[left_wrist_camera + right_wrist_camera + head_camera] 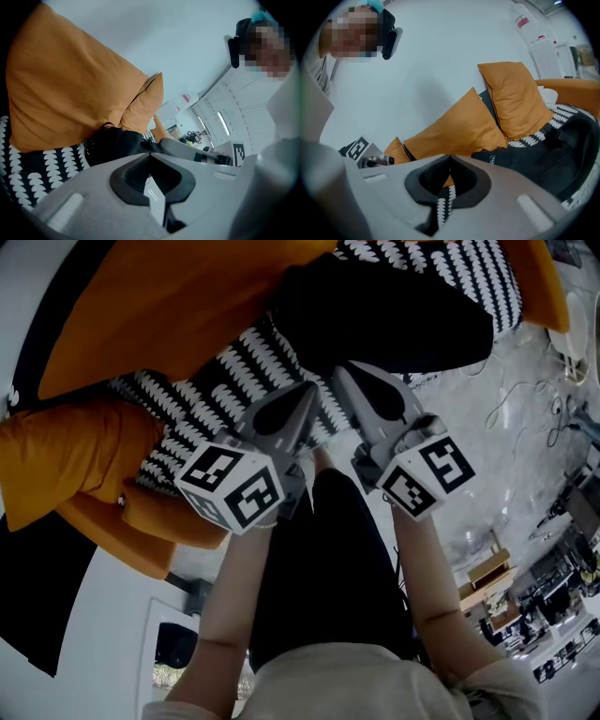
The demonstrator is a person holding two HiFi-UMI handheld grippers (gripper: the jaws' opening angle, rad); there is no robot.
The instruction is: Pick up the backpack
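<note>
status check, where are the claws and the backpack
Left claw shut, empty. Right claw shut, empty. Black backpack on patterned seat, ahead of both, not gripped. Orange cushions beside it, path looks clear.

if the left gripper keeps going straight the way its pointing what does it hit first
Most likely the backpack, dark and just beyond the left gripper tip, with a cushion behind it. Depth is unclear.

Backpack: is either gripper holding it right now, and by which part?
Nothing is held. The left gripper and the right gripper each have their jaws together with nothing between them. The black backpack lies just ahead of them.
</note>
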